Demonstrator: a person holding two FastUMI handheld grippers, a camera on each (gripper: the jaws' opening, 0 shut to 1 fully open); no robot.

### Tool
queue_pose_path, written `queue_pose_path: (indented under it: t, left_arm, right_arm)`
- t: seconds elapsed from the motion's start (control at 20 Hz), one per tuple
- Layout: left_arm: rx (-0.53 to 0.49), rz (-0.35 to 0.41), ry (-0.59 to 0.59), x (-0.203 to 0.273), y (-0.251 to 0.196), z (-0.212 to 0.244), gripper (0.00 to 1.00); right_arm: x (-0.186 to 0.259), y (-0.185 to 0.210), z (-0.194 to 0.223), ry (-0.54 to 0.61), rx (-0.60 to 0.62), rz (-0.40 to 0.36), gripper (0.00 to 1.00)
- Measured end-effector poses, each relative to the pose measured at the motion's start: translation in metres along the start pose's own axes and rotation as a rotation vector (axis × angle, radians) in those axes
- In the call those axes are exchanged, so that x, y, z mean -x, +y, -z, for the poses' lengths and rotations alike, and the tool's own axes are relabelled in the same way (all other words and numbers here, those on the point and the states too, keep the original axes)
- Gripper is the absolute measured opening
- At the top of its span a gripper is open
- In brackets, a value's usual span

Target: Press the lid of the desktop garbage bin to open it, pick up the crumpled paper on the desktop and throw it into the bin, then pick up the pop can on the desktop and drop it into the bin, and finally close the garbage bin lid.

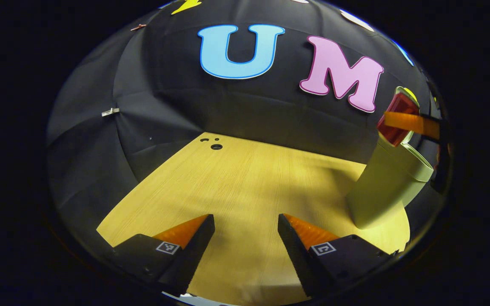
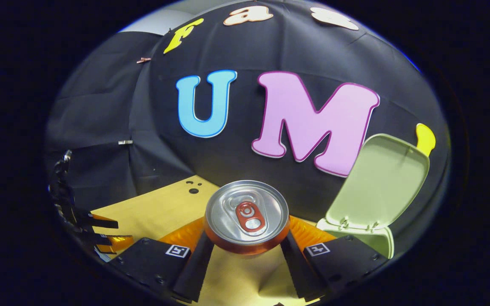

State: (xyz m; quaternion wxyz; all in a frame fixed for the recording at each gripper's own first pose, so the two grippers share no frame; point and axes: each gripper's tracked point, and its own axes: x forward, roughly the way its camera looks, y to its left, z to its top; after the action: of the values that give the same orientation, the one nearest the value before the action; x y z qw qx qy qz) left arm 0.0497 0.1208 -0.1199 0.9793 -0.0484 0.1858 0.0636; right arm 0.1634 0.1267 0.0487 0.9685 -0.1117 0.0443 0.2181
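Right gripper, nearest in the right gripper view: fingers pinching the pop can on both sides, can upright, long axis vertical, silver top with red pull tab facing the camera; held above the wooden table. No brand or readable writing on the can; each finger carries a small square coded marker. Just right and behind: pale green garbage bin, its lid standing open, tilted back. Far left in that view: the left gripper. Left gripper view: left gripper, fingers spread wide, nothing between them, over bare table. Farther right: bin body, the red can above its rim. Far corner: small dark holes in the tabletop.
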Motion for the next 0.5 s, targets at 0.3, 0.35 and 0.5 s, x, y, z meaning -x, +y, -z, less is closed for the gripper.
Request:
queue_pose_path:
  t: [0.3, 0.35, 0.5]
  left_arm:
    - [-0.04, 0.025, 0.01, 0.0, -0.023, 0.007, 0.96]
    - [-0.044, 0.026, 0.012, -0.001, -0.027, 0.007, 0.96]
    - [-0.057, 0.027, 0.03, -0.001, -0.034, 0.015, 0.96]
  right_arm:
    - [0.024, -0.046, -0.014, -0.031, -0.008, 0.083, 0.83]
    - [0.026, -0.053, -0.013, -0.028, -0.011, 0.098, 0.83]
    - [0.034, -0.08, -0.013, -0.037, -0.028, 0.149, 0.83]
